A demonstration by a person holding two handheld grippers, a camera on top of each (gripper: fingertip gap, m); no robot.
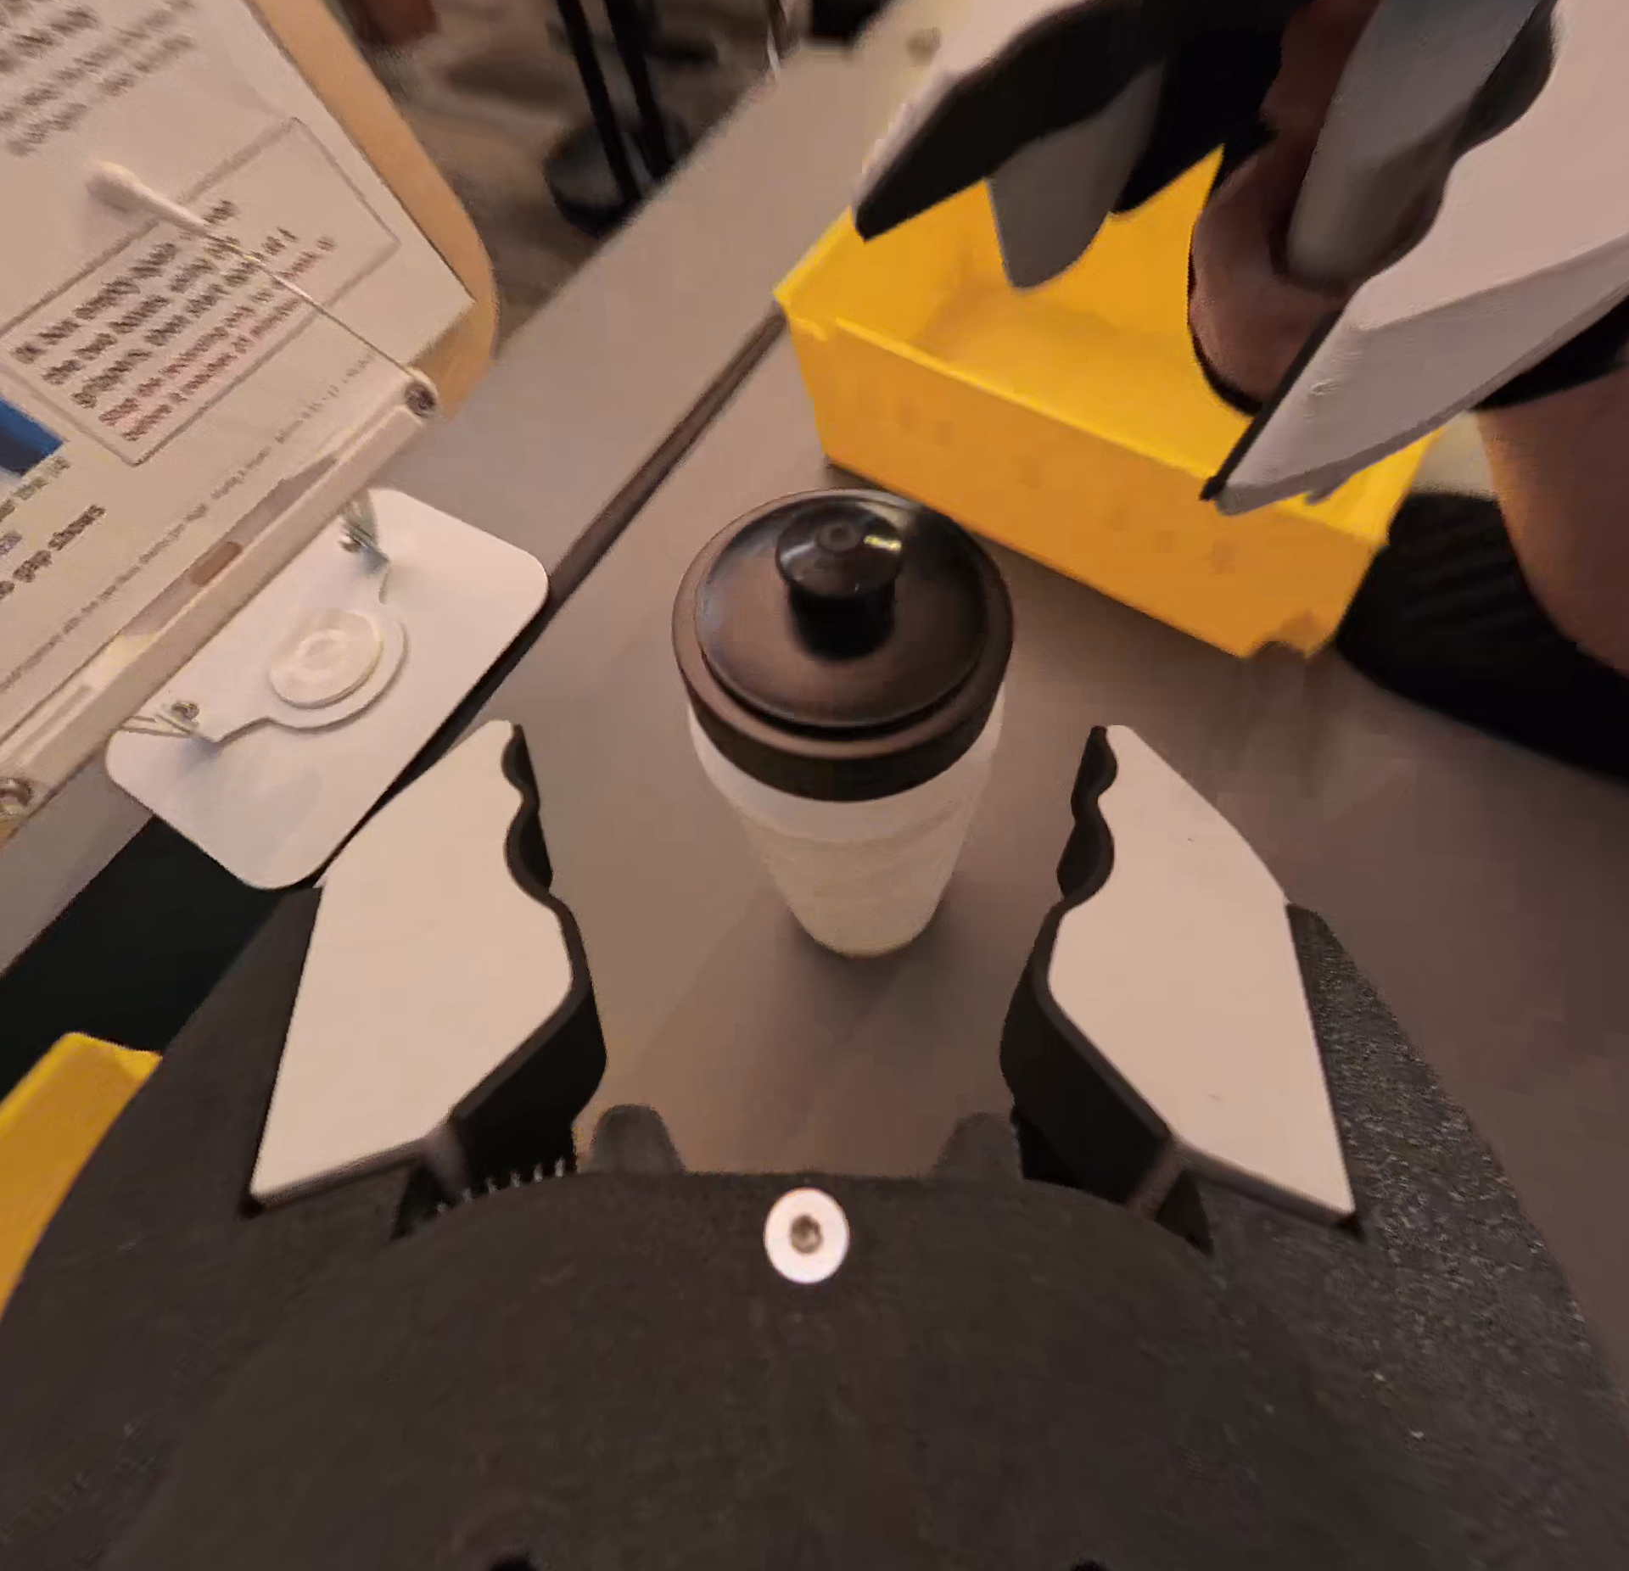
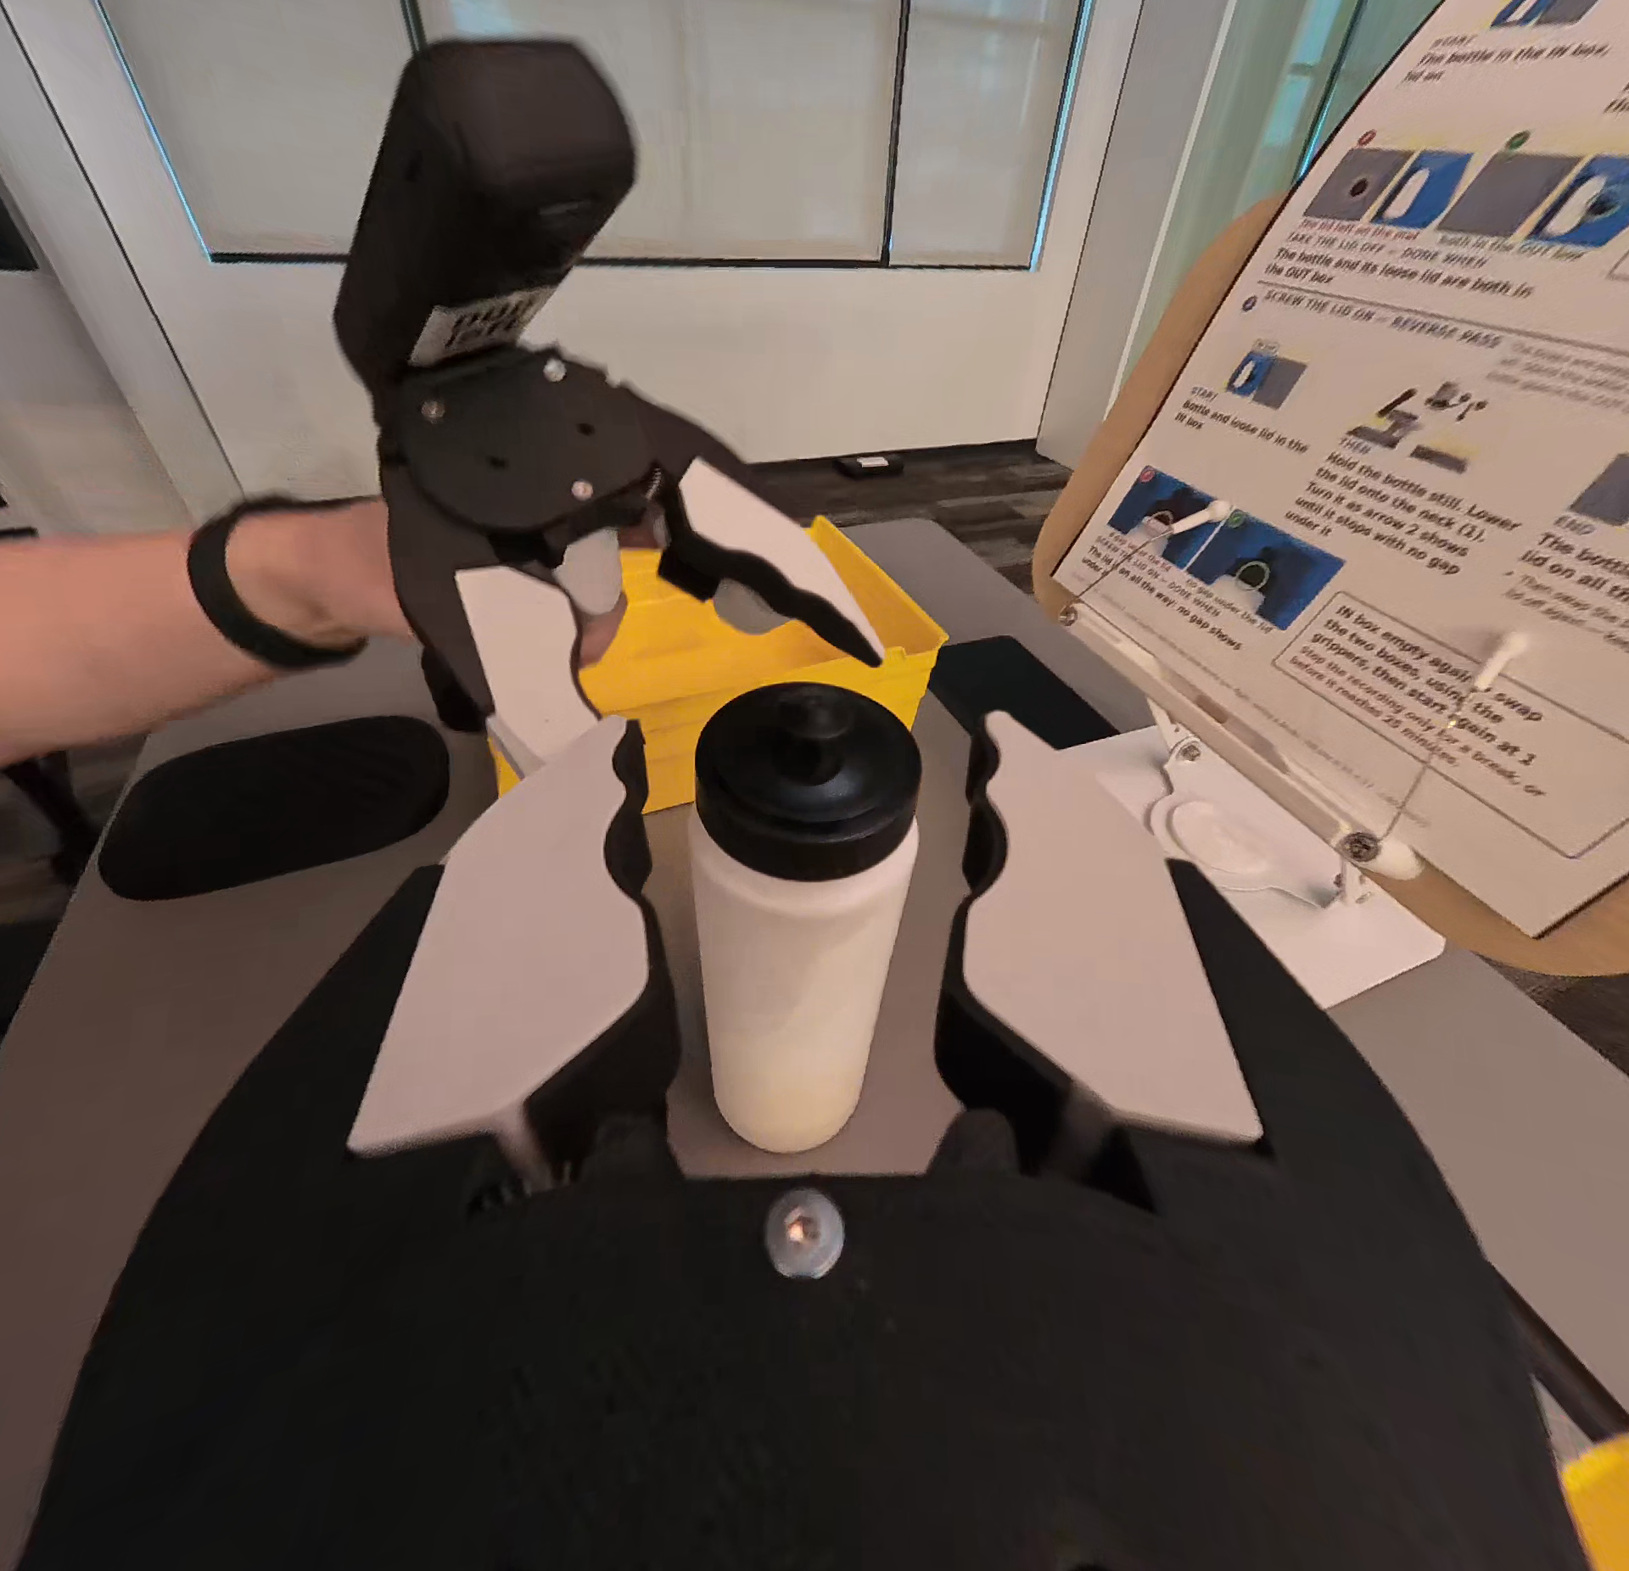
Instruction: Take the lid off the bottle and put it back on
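A white bottle (image 2: pixel 798 965) is standing upright on the grey table (image 2: pixel 220 1044), its black lid (image 2: pixel 807 780) sitting fully down on the neck with the spout knob on top. The right gripper (image 2: pixel 802 744) is framing the bottle, jaws spread wide, the body lying between its two fingers with clear gaps on both sides and nothing touching. The left gripper (image 1: pixel 807 740) is looking down on the same bottle from above and slightly behind, its jaws likewise parted and empty, the lid (image 1: pixel 842 639) showing just ahead of its fingertips. In the right wrist view that left gripper (image 2: pixel 696 691) is hovering beyond and to the left of the bottle, held by a person's hand (image 2: pixel 300 577) wearing a dark wristband. A yellow box (image 2: pixel 776 639) is sitting just past the bottle, and an instruction board (image 2: pixel 1375 489) on a white stand is leaning off to the right gripper's right side.

The task appears to be at its opening step: neither tool is gripping anything and the lid looks seated. The next move likely calls for the right gripper to close on the bottle's body to steady it while the left one drops onto the lid's rim, squarely enough to turn it without tipping the bottle.
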